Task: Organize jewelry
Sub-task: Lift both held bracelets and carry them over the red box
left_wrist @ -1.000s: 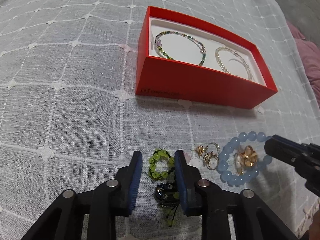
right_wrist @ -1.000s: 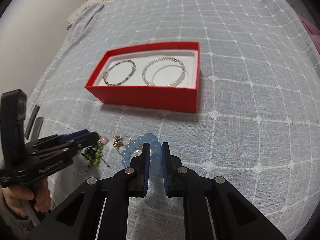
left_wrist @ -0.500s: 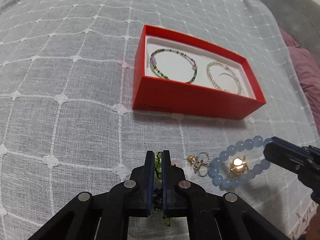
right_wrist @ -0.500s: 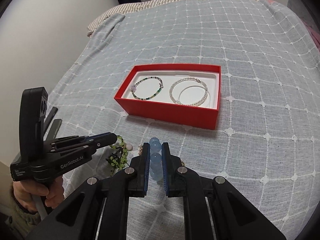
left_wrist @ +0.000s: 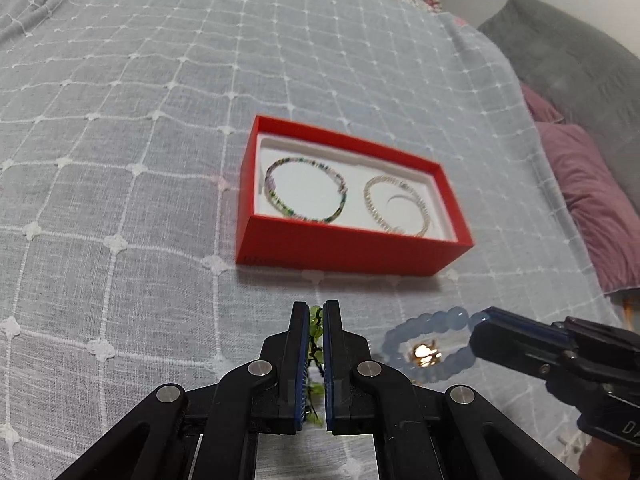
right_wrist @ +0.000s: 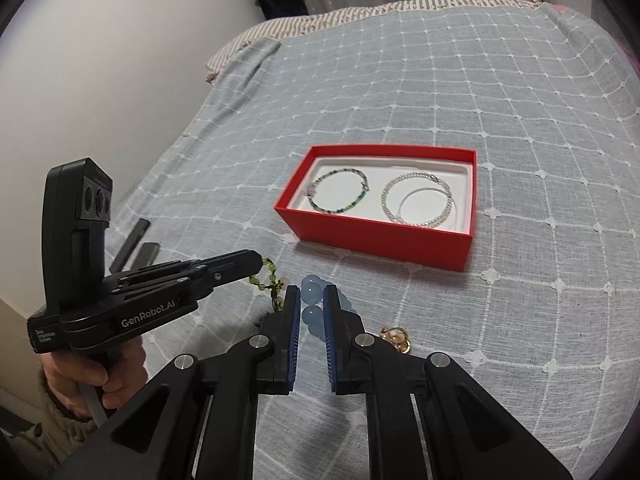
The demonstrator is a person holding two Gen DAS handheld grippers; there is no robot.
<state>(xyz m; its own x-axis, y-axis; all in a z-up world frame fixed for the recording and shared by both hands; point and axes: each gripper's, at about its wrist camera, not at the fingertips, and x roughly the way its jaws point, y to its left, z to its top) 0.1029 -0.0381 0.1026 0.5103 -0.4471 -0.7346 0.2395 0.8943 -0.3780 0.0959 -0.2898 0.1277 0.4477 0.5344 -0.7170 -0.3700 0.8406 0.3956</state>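
From your left wrist, your left gripper was clamped on the green bead bracelet, held on the near side of the red box. Right of it, also short of the box, your right gripper pinched the blue bead bracelet.

From your right wrist, your right gripper was closed on the blue bead bracelet, near side of the red box. The gold ring lay on the bedspread, nearer you than the box.
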